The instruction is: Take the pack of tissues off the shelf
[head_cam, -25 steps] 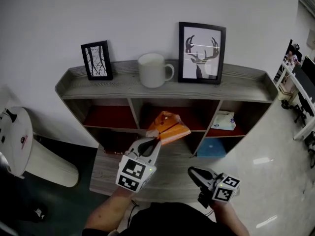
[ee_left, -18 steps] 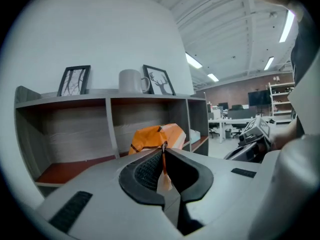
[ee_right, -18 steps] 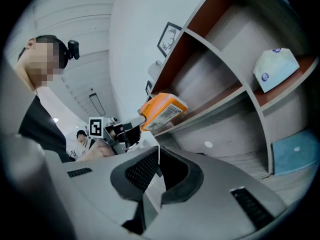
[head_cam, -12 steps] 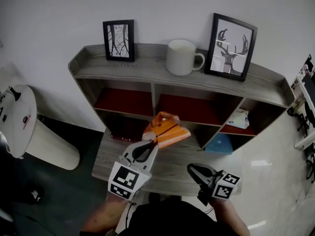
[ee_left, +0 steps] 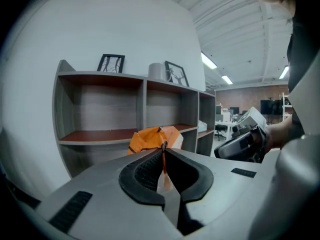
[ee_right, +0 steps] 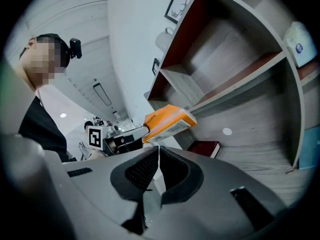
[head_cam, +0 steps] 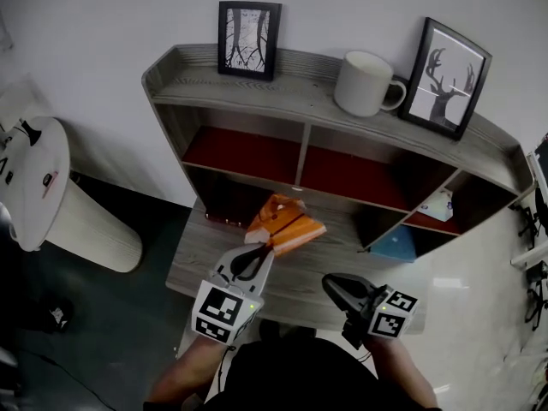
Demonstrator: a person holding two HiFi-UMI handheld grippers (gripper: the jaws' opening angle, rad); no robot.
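The left claw [head_cam: 259,253] is closed tight on the orange plastic pack of tissues [head_cam: 287,225]. It pinches the pack by a thin edge, and the rest of the pack sticks out past the tips. In the head view the pack is at 12 o'clock from the left claw. It is out of the grey wooden shelf [head_cam: 291,91] and up in the air over the low front board, in front of the middle hole. It does not touch the board.

The right claw [head_cam: 336,284] is at 3 o'clock from the left claw, a bit apart from it. Its jaws are closed together and nothing is between them. It does not touch the pack.

On top of the shelf stand three things. A small black-framed picture of branches [head_cam: 249,28] is at 11 o'clock from the pack. A white round mug [head_cam: 366,84] is at 1 o'clock. A bigger black-framed picture of a deer [head_cam: 445,67] is just past the mug, at 2 o'clock.

The shelf holes have red floors. In the right hole, at 3 o'clock from the pack, lies a pale white and blue tissue pack [head_cam: 438,205]. A blue box [head_cam: 396,245] sits under it. A dark red flat book [ee_right: 202,148] lies on the low board near the orange pack.

A white round stool [head_cam: 34,195] stands on the floor at 9 o'clock, well apart from the shelf.
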